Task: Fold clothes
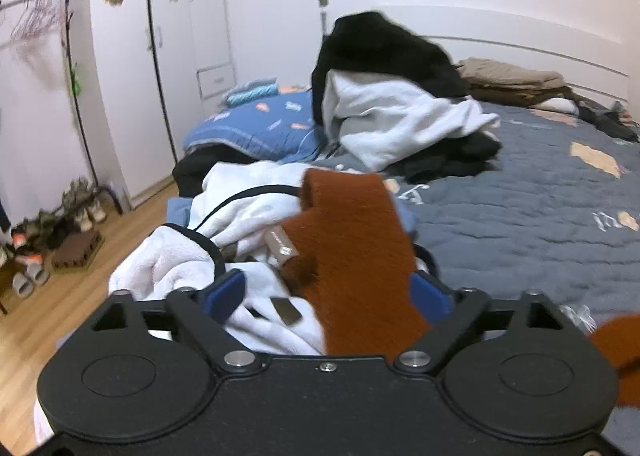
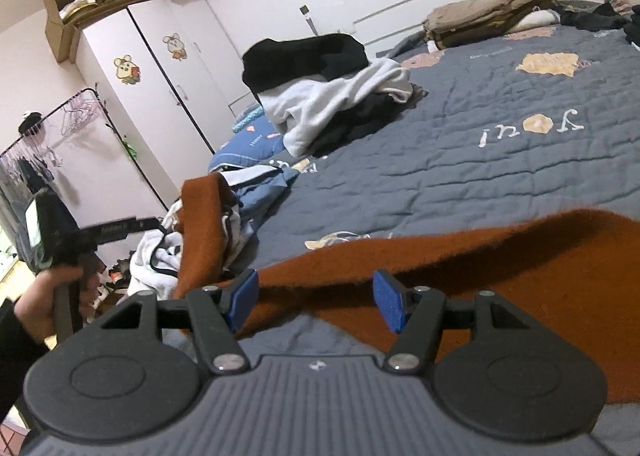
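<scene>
A rust-brown fuzzy cloth (image 1: 352, 240) runs up between the jaws of my left gripper (image 1: 328, 292). It leans against the right blue pad, and a clear gap separates it from the left pad, so this gripper is open. In the right wrist view the same cloth (image 2: 500, 280) spreads over the grey quilt (image 2: 460, 160), with one end lifted at the left (image 2: 200, 228). My right gripper (image 2: 316, 302) is open, its blue pads wide apart, with the cloth's near edge between them. A person's hand (image 2: 40, 292) holds the left tool.
A white fleece garment with black trim (image 1: 240, 212) lies crumpled at the bed's near corner. Behind it are a blue pillow (image 1: 260, 124) and a black and white clothes pile (image 1: 392, 96). Folded tan clothes (image 1: 516, 76) sit by the headboard. Shoes (image 1: 40, 248) and a wardrobe (image 1: 160, 56) stand at the left.
</scene>
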### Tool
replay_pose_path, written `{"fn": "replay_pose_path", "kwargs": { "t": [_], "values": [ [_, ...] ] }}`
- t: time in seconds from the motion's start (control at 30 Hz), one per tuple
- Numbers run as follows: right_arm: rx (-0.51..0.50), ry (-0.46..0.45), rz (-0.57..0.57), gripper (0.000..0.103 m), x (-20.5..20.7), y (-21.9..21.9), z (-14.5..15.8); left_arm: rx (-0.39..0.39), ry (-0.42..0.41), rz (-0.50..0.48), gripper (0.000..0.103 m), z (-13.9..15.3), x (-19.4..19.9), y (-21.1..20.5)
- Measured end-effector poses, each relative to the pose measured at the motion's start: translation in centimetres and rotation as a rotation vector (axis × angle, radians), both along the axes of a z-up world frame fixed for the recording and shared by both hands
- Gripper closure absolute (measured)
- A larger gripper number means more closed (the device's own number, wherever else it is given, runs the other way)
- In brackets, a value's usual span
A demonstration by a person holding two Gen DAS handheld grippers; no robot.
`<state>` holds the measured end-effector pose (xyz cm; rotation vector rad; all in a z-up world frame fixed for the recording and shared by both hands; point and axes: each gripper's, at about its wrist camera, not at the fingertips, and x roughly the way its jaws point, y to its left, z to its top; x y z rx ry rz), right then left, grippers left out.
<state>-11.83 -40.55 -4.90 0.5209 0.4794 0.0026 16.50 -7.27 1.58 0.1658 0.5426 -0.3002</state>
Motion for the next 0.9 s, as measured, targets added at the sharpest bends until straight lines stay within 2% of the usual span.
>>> {"fn": "replay_pose_path", "kwargs": {
  "t": [0.07, 0.5, 0.57, 0.6, 0.63, 0.67, 0.73, 0.9],
  "values": [
    [0.006, 0.009, -0.006, 0.040, 0.2, -0.2, -0.3, -0.012, 0.025, 0.010, 0.029, -0.6, 1.8, 0.0],
    [-0.004, 0.048, 0.016, 0.040, 0.9, -0.1, -1.5, 0.031, 0.055, 0.054, 0.030, -3.0, 8.5, -3.3],
    [-0.006, 0.050, 0.015, 0.040, 0.8, -0.2, -1.6, -0.010, 0.064, 0.063, 0.055, -2.8, 8.8, -3.1],
    [-0.007, 0.050, 0.013, 0.040, 0.9, -0.2, -1.6, -0.034, 0.064, 0.067, 0.086, -2.7, 8.7, -2.9],
    [-0.005, 0.051, 0.011, 0.040, 0.9, -0.3, -1.6, -0.057, 0.064, 0.071, 0.094, -2.5, 8.6, -2.7],
    [-0.002, 0.051, 0.010, 0.040, 0.9, -0.3, -1.6, -0.081, 0.063, 0.075, 0.094, -2.3, 8.6, -2.5],
    [0.005, 0.049, 0.009, 0.040, 0.9, -0.4, -1.5, -0.108, 0.032, 0.071, 0.102, -1.2, 7.9, -1.8],
    [0.012, 0.039, 0.016, 0.040, 0.6, -0.3, -1.3, -0.172, -0.081, 0.080, 0.103, 3.4, 5.7, 1.9]
  ]
}}
